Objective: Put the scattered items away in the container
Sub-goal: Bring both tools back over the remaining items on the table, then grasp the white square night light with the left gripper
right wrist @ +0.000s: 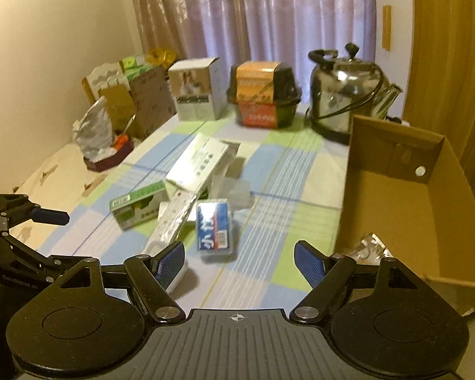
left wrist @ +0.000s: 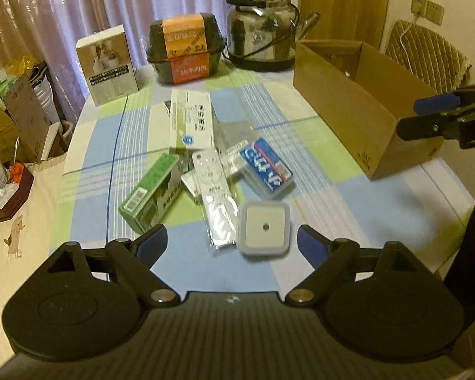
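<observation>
Both hand-held grippers, left (left wrist: pixel 232 242) and right (right wrist: pixel 239 261), are hovering spread wide and empty. The pile is lying left of the box (left wrist: pixel 357 104): the white square (left wrist: pixel 263 228) nearest, touching the remote (left wrist: pixel 214 196). Grabbing either risks dragging its neighbour along.

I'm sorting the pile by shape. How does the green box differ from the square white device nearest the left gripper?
The green box is a long printed carton with a barcode; the square white device is plain, with rounded corners and a small dark dot at its centre. The box leans against the remote in the pile; the device lies flat at the pile's near edge. Both are still on the tablecloth, outside the cardboard box.
</observation>
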A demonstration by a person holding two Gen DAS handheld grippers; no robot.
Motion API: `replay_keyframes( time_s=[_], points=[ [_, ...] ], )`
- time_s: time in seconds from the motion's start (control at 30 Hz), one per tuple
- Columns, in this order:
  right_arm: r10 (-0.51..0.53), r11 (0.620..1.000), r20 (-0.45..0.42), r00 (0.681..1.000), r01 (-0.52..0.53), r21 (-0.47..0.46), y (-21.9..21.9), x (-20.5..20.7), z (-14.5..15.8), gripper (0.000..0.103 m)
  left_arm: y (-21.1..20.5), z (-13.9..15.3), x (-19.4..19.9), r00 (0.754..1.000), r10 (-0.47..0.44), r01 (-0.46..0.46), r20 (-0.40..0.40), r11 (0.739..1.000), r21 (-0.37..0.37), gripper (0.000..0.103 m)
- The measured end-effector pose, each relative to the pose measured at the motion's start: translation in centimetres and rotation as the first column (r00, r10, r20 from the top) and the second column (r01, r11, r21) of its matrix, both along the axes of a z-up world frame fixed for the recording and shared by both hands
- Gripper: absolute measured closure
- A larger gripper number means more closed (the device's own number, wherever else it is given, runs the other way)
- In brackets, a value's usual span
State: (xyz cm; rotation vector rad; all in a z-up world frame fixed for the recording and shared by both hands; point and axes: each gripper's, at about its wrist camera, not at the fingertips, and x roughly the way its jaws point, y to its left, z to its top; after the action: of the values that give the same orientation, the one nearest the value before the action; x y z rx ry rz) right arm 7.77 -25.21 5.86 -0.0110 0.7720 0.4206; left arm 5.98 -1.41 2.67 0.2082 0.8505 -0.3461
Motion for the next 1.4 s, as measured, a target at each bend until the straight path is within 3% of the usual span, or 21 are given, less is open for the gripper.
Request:
replay_keyframes(
  time_s=[0.37, 0.4, 0.47, 0.93, 1.4],
  points=[
    [0.031, 0.999, -0.046, 0.998, -0.033, -0.036, 1.4, -0.4, -0.8, 0.020, -0.3, -1.6, -0.5, 1.000, -0.005, 0.005, -0.029, 1.000, -0.015, 0.014],
    [0.032, 0.999, -0.047, 0.998, -0.034, -0.037, 1.5, -0.4, -0.9, 0.018, -0.3, -1.7, -0.5, 1.000, -0.007, 0.006, -0.031, 1.000, -0.016, 0.014],
    [0.029, 0.999, -0.043, 0.999, -0.030, -0.037, 1.6, -0.5, -0.9, 0.002, -0.4, -1.8, -0.6, 0.999, -0.009, 0.009, -0.033, 1.000, -0.016, 0.013],
    [0.028, 0.999, -0.056, 0.998, -0.029, -0.028, 2.4, 0.8, -1.5, 0.002, -0.9, -2.9, -0.3, 0.999, -0.003, 0.003, -0.036, 1.000, -0.007, 0.010],
    [-0.002, 1.000, -0.060, 0.998, 0.000, -0.021, 4.1, 5.6, -3.2, 0.002, -4.6, -6.2, 1.8, 0.999, -0.043, 0.041, 0.021, 0.996, 0.078, 0.010]
  ],
)
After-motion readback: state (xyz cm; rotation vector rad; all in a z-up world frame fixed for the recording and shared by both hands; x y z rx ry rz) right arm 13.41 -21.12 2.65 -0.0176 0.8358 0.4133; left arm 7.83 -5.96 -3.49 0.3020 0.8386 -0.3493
